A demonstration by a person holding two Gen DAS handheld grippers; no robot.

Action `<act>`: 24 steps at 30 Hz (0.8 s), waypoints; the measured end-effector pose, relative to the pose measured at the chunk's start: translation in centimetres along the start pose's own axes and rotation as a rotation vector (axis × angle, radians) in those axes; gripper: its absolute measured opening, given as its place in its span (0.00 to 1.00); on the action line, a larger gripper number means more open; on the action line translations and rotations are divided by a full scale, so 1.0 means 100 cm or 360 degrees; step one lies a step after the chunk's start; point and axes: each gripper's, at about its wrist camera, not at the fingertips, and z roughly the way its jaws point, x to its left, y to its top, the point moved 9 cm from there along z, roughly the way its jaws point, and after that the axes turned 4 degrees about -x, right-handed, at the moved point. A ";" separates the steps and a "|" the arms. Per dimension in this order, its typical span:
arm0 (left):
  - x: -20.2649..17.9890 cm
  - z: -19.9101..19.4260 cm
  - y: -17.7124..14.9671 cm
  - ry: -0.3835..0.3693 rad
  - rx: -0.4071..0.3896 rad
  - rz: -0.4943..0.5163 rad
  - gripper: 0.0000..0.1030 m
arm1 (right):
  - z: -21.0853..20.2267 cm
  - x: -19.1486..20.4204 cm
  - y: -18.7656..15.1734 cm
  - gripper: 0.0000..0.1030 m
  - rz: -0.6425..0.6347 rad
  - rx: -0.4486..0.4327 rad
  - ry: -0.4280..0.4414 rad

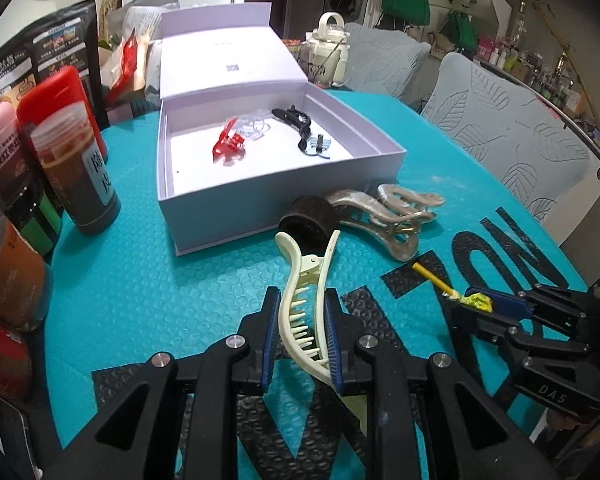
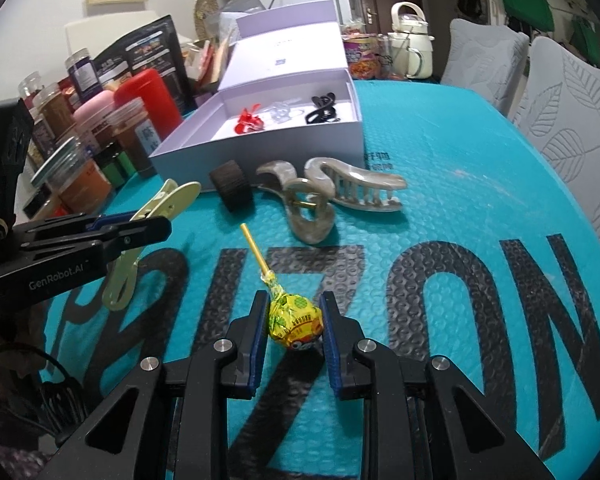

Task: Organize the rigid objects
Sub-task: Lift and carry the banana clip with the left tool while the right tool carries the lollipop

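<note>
My left gripper (image 1: 303, 322) is shut on a cream hair clip (image 1: 306, 300), which also shows in the right wrist view (image 2: 156, 216). My right gripper (image 2: 294, 320) is shut on a yellow-wrapped lollipop (image 2: 296, 320), its stick pointing away; it also shows in the left wrist view (image 1: 476, 300). An open lilac box (image 1: 284, 184) holds a red clip (image 1: 228, 146), a clear clip (image 1: 252, 128) and a black clip (image 1: 296, 120). A large beige claw clip (image 2: 328, 188) and a dark hair roller (image 2: 232, 184) lie in front of the box.
Jars and bottles (image 1: 72, 160) crowd the table's left side. A cream kettle (image 2: 410, 40) and snack cup (image 2: 360, 58) stand behind the box. Grey cushioned chairs (image 1: 508, 136) line the right edge. A teal bubble mat (image 2: 460, 160) covers the table.
</note>
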 end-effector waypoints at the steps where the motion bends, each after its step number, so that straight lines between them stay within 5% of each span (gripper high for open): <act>1: -0.001 -0.004 0.001 0.0001 -0.0011 0.0003 0.20 | -0.002 0.003 0.000 0.24 -0.0004 -0.0004 0.0011; 24: -0.011 -0.070 0.050 0.0074 -0.0283 0.0086 0.20 | -0.042 0.035 0.043 0.24 -0.0178 -0.0171 0.0101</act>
